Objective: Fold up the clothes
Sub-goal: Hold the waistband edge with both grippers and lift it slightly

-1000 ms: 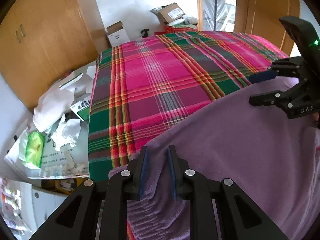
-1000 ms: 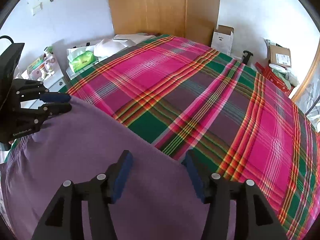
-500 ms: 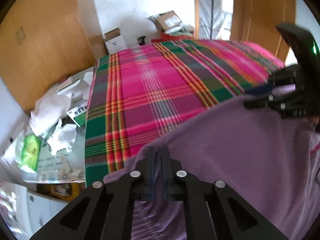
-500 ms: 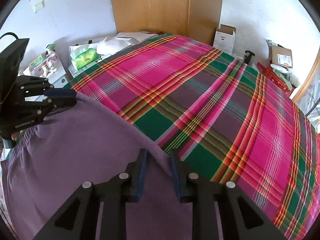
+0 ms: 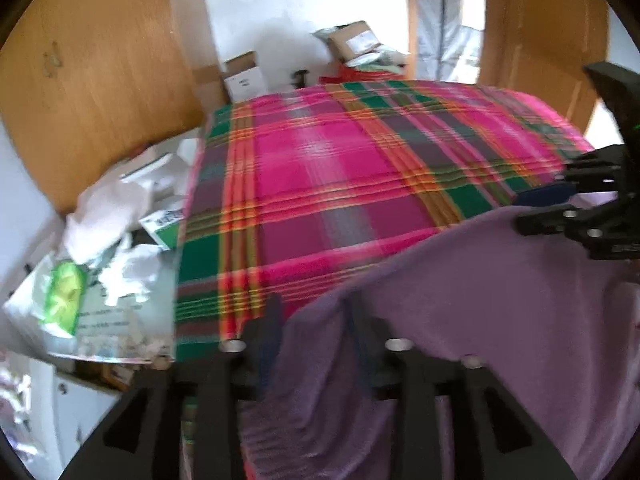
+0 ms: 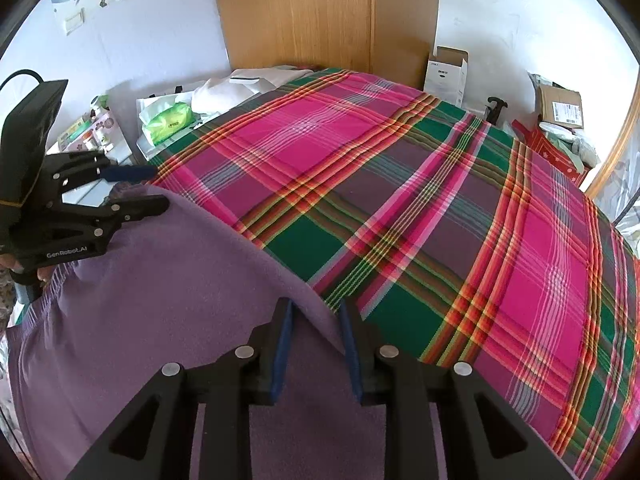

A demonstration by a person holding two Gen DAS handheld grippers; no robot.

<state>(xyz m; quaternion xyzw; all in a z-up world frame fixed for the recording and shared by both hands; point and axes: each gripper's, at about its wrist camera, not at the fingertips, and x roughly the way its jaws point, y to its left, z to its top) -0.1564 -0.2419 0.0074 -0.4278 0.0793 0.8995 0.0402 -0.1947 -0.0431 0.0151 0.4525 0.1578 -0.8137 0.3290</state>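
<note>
Purple fleece-like soft garment (image 6: 168, 304) is seen spread over the lower left of the right wrist view and the lower right of the left wrist view, lying on the pink, green and orange plaid bedspread (image 6: 400, 200). It is judged light, limp and non-slippery; it will sag and crease wherever unsupported, so hold is best taken at its far edge, near each corner.

At the bottom centre of the right wrist view, the right gripper (image 6: 318, 346) is found with a raised ridge of the purple edge between its blue pads (image 6: 280, 356); the jaws are narrow and opening slightly, and a sliver of gap appears beside the cloth, so a firm pinch cannot be confirmed. At the bottom of the left wrist view, the left gripper (image 5: 316, 332) is recorded with jaws opening, cloth draped between them but not pressed.

Farther up, the bedspread fills mid-frame; a wooden wardrobe (image 6: 320, 12) and a white cardboard box (image 6: 446, 70) stand beyond.

The garment's type, its near hem and sleeves are cut off by the frame bottom. The left wrist view is motion-blurred, so pad contact there is hard to make out.
</note>
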